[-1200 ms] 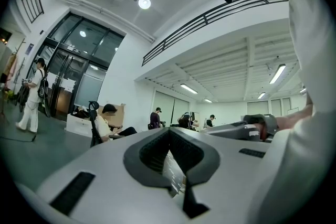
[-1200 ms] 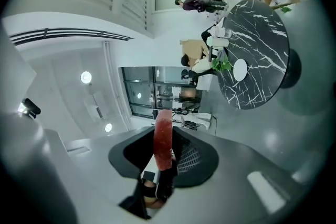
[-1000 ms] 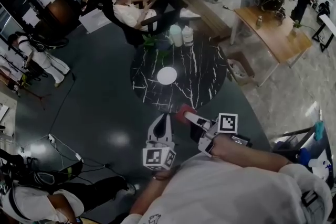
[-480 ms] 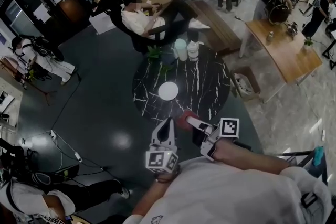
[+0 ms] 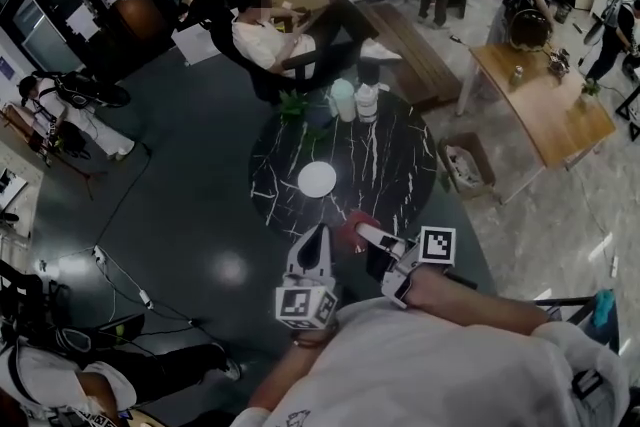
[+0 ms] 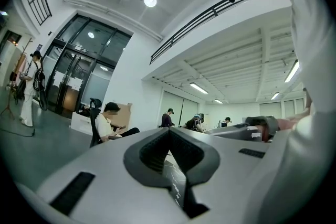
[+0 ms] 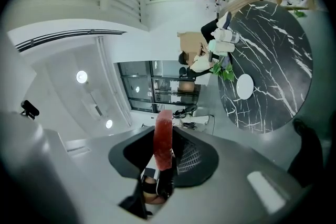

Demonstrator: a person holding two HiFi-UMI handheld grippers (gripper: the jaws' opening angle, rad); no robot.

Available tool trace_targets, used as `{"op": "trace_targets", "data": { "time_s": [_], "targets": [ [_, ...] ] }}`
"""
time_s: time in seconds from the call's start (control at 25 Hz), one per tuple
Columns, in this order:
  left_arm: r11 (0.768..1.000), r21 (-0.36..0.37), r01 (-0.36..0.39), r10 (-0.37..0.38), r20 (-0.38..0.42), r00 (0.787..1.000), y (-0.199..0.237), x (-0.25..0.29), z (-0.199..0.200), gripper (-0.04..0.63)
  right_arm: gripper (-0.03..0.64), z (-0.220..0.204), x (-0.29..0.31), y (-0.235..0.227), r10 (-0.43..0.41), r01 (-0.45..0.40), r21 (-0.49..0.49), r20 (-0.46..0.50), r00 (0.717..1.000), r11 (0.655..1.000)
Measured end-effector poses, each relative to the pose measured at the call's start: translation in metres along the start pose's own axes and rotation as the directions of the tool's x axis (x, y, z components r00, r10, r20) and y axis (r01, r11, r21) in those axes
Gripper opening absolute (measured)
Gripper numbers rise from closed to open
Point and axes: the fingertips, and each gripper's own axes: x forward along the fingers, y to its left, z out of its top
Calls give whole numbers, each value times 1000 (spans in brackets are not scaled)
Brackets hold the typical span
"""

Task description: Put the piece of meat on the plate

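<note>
A white plate point(image 5: 317, 179) lies on the round black marble table point(image 5: 390, 165), left of its middle. My right gripper point(image 5: 360, 233) hovers at the table's near edge, shut on a red slab of meat point(image 5: 354, 226). In the right gripper view the meat point(image 7: 163, 138) stands on edge between the jaws, with the plate point(image 7: 244, 86) far off on the table point(image 7: 273, 50). My left gripper point(image 5: 319, 233) is just left of the right one, also at the near edge. Its jaws meet at the tip point(image 6: 169, 131) with nothing between them.
Two white jugs point(image 5: 355, 99) and a small green plant point(image 5: 292, 102) stand at the table's far edge. A person sits in a chair point(image 5: 270, 35) just beyond. A wooden table point(image 5: 545, 100) and a cardboard box point(image 5: 465, 163) are to the right; cables point(image 5: 125, 287) lie on the floor to the left.
The black table and plate have drawn nearer in the head view as both grippers moved toward it together. The meat stays in the right gripper.
</note>
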Motion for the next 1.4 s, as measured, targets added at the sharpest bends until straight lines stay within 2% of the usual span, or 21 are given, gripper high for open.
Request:
{"op": "trace_targets", "data": {
  "time_s": [0.64, 1.04, 1.24, 1.4],
  "targets": [
    [998, -21, 63, -62, 15, 998, 24, 42, 9, 6, 91, 27, 24, 0, -7, 8, -16, 59, 998, 1000],
    [996, -19, 85, -85, 5, 996, 73, 75, 18, 6, 91, 49, 79, -12, -22, 21, 11, 78, 997, 1000],
    [996, -31, 83, -83, 3, 997, 106, 94, 23, 6, 91, 65, 107, -15, -19, 21, -21, 89, 996, 1000],
    [994, -44, 105, -105, 0, 994, 127, 112, 24, 6, 91, 75, 130, -24, -34, 33, 9, 111, 993, 999]
  ]
}}
